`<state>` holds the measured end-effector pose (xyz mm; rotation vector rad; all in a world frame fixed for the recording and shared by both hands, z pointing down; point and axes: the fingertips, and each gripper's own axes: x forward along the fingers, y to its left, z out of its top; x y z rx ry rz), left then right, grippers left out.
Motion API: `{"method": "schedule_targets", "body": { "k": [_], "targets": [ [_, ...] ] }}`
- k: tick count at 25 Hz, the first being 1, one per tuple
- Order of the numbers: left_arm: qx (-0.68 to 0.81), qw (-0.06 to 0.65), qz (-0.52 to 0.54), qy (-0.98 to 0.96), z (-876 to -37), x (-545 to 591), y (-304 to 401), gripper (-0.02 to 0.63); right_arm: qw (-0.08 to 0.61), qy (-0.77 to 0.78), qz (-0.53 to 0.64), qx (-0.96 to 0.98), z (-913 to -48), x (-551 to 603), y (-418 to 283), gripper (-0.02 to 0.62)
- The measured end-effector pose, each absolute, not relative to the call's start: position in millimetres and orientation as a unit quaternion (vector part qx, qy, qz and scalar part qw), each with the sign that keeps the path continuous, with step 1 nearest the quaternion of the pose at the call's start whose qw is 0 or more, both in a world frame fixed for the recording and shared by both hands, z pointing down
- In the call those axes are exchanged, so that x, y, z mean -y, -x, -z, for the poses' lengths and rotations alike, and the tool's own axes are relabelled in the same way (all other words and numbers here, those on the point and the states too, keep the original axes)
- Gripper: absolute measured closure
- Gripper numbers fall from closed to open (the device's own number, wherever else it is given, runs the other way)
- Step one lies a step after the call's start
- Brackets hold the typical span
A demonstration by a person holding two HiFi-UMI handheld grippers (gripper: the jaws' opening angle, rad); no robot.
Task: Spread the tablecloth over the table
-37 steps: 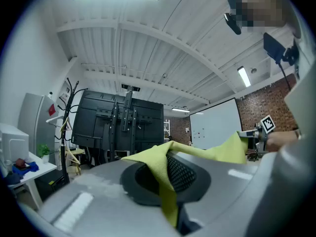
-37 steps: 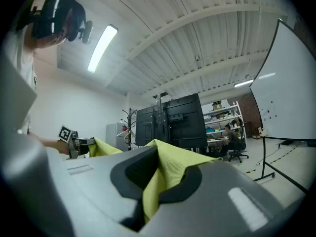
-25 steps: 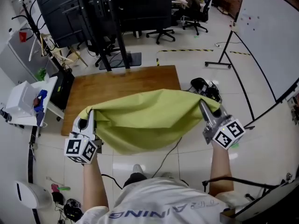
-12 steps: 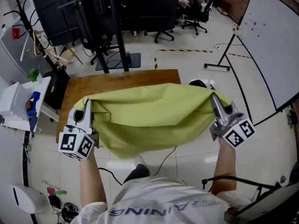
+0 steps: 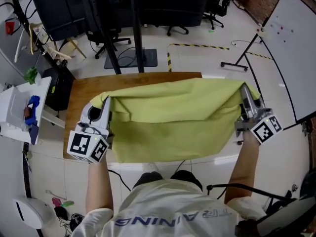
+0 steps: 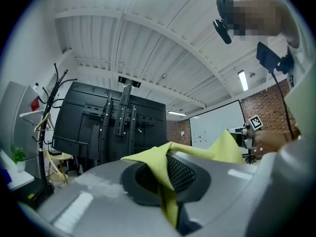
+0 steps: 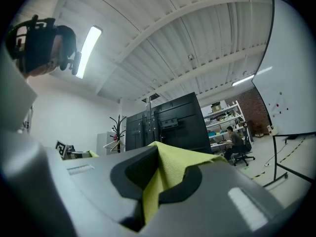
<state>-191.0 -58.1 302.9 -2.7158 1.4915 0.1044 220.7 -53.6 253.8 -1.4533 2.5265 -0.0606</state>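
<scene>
A yellow-green tablecloth hangs stretched between my two grippers above a brown wooden table. My left gripper is shut on its left corner, and the cloth is pinched between the dark pads in the left gripper view. My right gripper is shut on the right corner, where the cloth folds out of the closed jaws in the right gripper view. The sheet covers most of the tabletop; only the left strip and a sliver of the far edge show. Its near edge sags in front of my body.
A black screen stand with its base stands just beyond the table's far edge. A white side table with blue items is at the left, and a whiteboard on a stand at the right. A cable runs on the tiled floor.
Both grippers have carried the cloth forward and a little up, from short of the table to over it. The sheet is pulled wider and flatter between them.
</scene>
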Motion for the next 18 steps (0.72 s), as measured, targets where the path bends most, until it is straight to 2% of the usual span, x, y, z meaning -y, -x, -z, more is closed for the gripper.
{"method": "schedule_targets", "body": {
  "k": [5, 11, 18],
  "targets": [
    [-0.480, 0.017, -0.022, 0.877, -312.4, 82.7, 198.4, 0.595, 0.092, 0.508, 0.023, -0.856, -265.7, 74.5, -200.5, 0.586],
    [-0.491, 0.007, -0.010, 0.871, -322.0, 111.1, 199.2, 0.595, 0.068, 0.524, 0.031, -0.848, -282.5, 93.7, -208.5, 0.586],
    [-0.502, 0.001, 0.002, 0.865, -331.5, 133.4, 182.4, 0.595, 0.085, 0.523, 0.064, -0.845, -295.5, 144.9, -237.1, 0.586]
  ]
}}
